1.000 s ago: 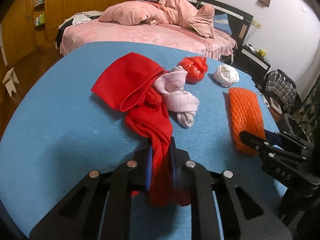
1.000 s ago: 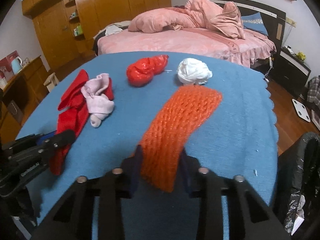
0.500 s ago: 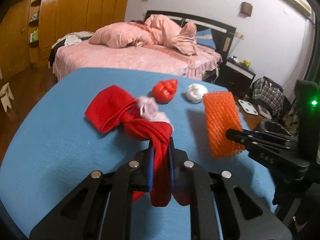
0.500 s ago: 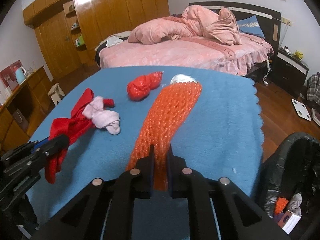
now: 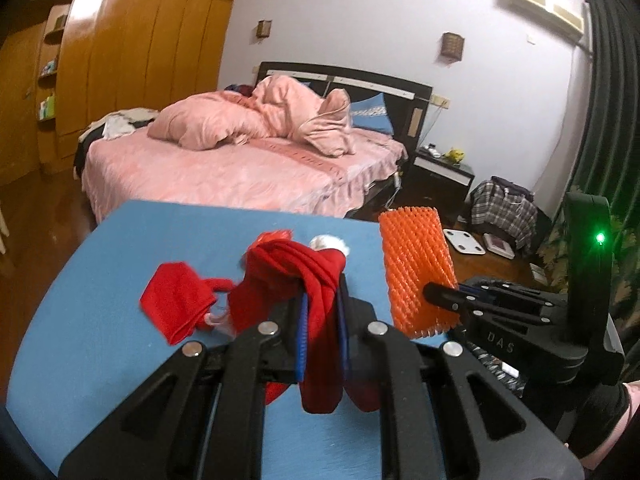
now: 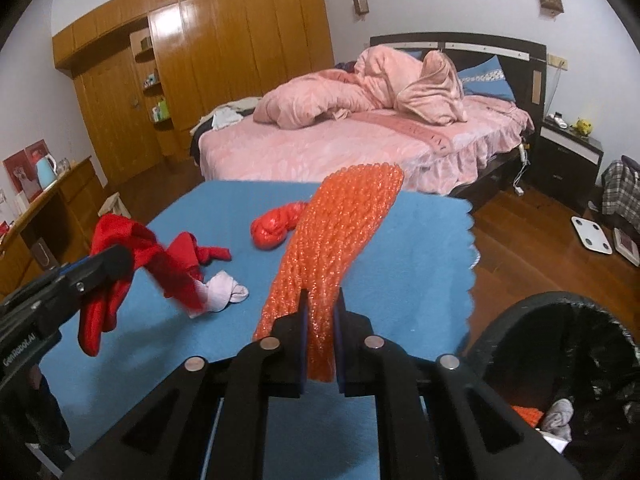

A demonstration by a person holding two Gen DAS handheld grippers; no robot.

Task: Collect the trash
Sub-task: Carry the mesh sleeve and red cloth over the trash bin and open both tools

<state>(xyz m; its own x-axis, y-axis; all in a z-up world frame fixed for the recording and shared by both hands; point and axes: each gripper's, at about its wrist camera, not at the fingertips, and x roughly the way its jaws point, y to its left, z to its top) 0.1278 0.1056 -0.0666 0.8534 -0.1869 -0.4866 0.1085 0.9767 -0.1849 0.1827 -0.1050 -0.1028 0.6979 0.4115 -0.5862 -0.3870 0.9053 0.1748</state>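
Note:
My left gripper [image 5: 321, 296] is shut on a red cloth [image 5: 296, 276] and holds it off the blue table [image 5: 120, 320]; the cloth's far end [image 5: 176, 300] hangs beside it. My right gripper [image 6: 320, 300] is shut on an orange foam net [image 6: 336, 240], raised above the table and standing up in the left wrist view as the orange net [image 5: 416, 268]. A crumpled red plastic bag [image 6: 276, 222] and a pale pink sock [image 6: 226, 292] lie on the table. A white wad [image 5: 328, 242] peeks out behind the red cloth.
A bin lined with a black bag [image 6: 560, 360] stands at the table's right, holding scraps. Behind the table is a pink bed [image 6: 360, 144] with a wooden wardrobe [image 6: 200, 60] to its left. A white scale [image 6: 591, 234] lies on the floor.
Both grippers have risen from the table with their loads. The right gripper closed onto the orange net, which now stands lifted; the red cloth has come up off the pink sock.

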